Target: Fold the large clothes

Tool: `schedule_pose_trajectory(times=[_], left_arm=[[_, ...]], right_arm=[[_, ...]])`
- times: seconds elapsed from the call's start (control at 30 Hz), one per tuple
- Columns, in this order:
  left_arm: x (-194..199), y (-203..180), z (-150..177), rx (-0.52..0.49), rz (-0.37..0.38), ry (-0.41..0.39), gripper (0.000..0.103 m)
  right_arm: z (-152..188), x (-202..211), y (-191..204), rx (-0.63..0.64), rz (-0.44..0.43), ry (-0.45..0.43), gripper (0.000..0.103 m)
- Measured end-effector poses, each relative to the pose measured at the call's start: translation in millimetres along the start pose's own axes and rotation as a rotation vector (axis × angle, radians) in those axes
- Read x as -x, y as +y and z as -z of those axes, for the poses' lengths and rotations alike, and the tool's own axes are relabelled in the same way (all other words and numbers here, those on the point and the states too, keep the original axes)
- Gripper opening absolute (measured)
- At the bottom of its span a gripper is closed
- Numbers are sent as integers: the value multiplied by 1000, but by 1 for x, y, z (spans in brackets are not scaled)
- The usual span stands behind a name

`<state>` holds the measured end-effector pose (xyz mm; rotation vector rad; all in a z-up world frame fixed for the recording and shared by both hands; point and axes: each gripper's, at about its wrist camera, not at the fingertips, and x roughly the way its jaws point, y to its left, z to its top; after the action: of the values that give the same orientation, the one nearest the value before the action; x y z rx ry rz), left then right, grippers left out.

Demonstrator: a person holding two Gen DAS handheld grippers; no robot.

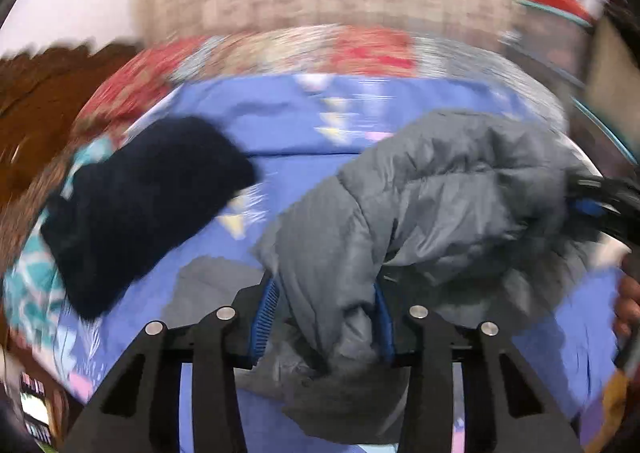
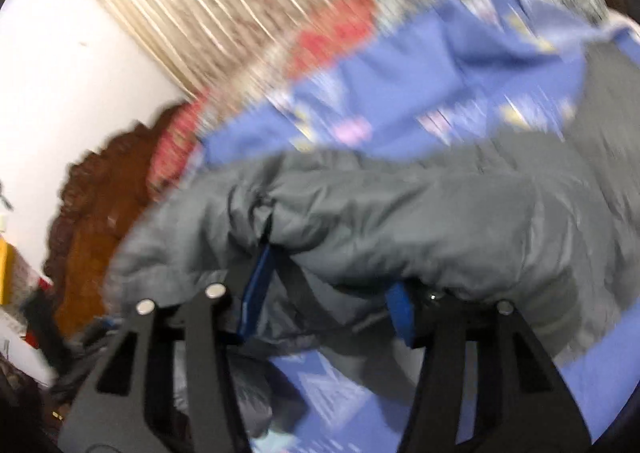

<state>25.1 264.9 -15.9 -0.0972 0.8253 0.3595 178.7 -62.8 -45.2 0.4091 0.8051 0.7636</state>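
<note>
Motion blur smears the curtain (image 2: 224,5) and the bedsheet (image 2: 400,93), while the grey jacket (image 1: 440,193) hides the fingertips of both tongs and the bed beneath it.

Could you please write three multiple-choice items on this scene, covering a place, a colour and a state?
1. Where does the dark navy garment lie?
A. on the blue bedspread, left of the grey jacket
B. on the floor
C. draped over the headboard

2. What colour is the puffer jacket?
A. red
B. grey
C. yellow

3. What is the left tool doing?
A. hanging open above bare sheet
B. out of view
C. gripping jacket fabric

Answers: 1 A, the left wrist view shows it on the bedspread; 2 B, grey in both views; 3 C, fabric sits bunched between the blue pads.
</note>
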Motion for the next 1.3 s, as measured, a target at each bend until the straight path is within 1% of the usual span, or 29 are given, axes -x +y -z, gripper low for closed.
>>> schedule_pose_trajectory(times=[0.03,0.1,0.17,0.2,0.27,0.3,0.37,0.4,0.47,0.5,0.53,0.63,0.67,0.7,0.73,0.77,0.8,0.83,0.87,0.9,0.97,1.0,1.03,1.07,1.1,1.13,1.2,1.27,1.3], left_arm=[[-7,18,-5,65,-11,27,64],[-10,35,-5,118,-6,40,64],[-11,41,0,117,-9,40,64],[-13,41,5,100,-15,45,65],[-18,36,14,74,-20,59,67],[-19,36,24,57,-19,71,68],[-23,32,31,32,-21,80,71],[-26,30,37,21,-25,86,74],[-29,34,42,24,-19,103,78],[-30,36,47,35,-9,120,79],[-30,37,48,43,-2,128,80],[-26,41,52,55,6,132,83],[-23,42,53,62,10,131,83],[-18,44,55,75,15,130,84],[-15,44,56,83,18,131,84],[-12,43,58,86,19,130,85],[-9,42,61,81,12,130,86],[-9,40,63,76,4,133,86],[-9,38,66,70,0,138,86],[-9,35,71,61,1,147,86],[-11,31,76,40,-8,150,86],[-12,29,79,26,-12,148,82],[-11,28,80,13,-17,140,73],[-10,29,79,12,-8,139,54],[-8,32,78,20,7,139,42],[-3,38,72,39,29,125,35],[10,48,60,64,43,78,31],[34,68,39,106,84,20,30],[42,74,33,122,95,3,30]], right_arm=[[-1,6,6,21,-4,-27,61],[3,19,14,59,1,-69,64],[21,31,10,79,34,-79,67],[32,40,0,76,48,-69,68],[56,47,-16,53,89,-34,69],[72,51,-29,25,115,-5,69],[99,57,-52,-47,142,49,69],[117,58,-69,-107,157,93,69],[137,55,-88,-183,184,136,69],[147,50,-99,-233,184,167,69],[152,42,-105,-266,166,191,69],[156,4,-110,-285,151,251,69],[154,-11,-108,-284,154,251,72],[151,-19,-104,-278,159,236,79],[143,-30,-97,-258,162,202,81],[132,-45,-89,-227,167,194,81],[127,-55,-83,-207,165,203,70],[122,-63,-77,-188,155,215,53],[118,-68,-69,-165,147,219,39],[111,-67,-57,-131,136,219,9],[99,-49,-34,-82,58,177,7],[91,-30,-18,-42,3,152,5],[83,-12,-3,-7,-43,135,5],[75,10,13,36,-89,110,4],[69,27,25,73,-119,89,4],[59,53,42,136,-149,48,4],[40,105,73,232,-203,-47,3],[12,164,97,294,-258,-183,3],[3,187,101,309,-274,-238,3]])
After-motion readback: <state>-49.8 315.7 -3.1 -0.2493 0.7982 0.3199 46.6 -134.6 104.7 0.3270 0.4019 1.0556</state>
